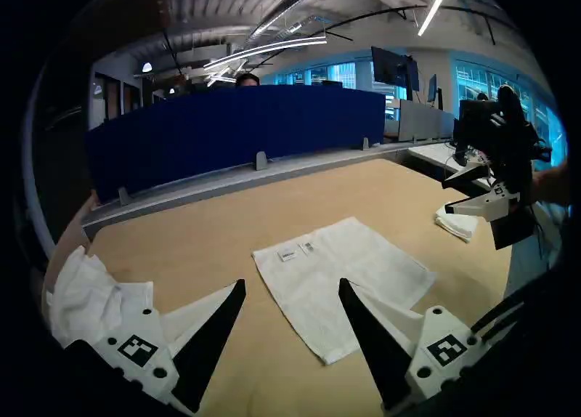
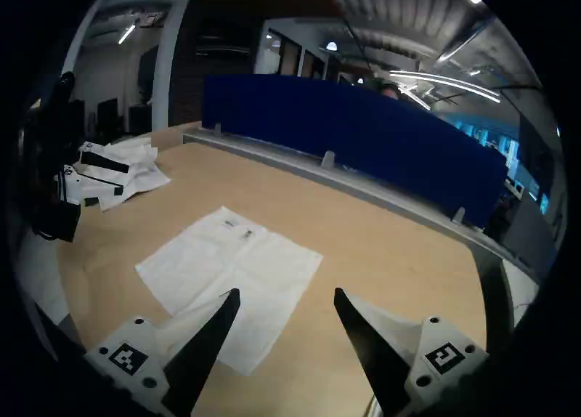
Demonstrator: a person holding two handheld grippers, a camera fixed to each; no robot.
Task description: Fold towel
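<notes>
Dim office, bright ceiling strip lights (image 1: 265,48), blue daylight from windows (image 1: 476,79), soft shadows, strong fisheye bending at edges.

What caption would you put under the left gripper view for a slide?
Open left gripper faces a flat white towel on a wooden table, right gripper nearby.

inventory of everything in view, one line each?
towel: 1, white, spread flat mid-table, tags up
cloth pile: 1, white, crumpled, at the table edge beside the left claw
small cloth: 1, white, at the table edge under the right claw
table: 1, light wood
divider: 1, dark blue, along the table's far side
monitors: a few, dark, beyond the divider
left claw: 1, white with black fingers, open, over the towel's near side
right claw: 1, same colours, open, over the towel's near side
</notes>
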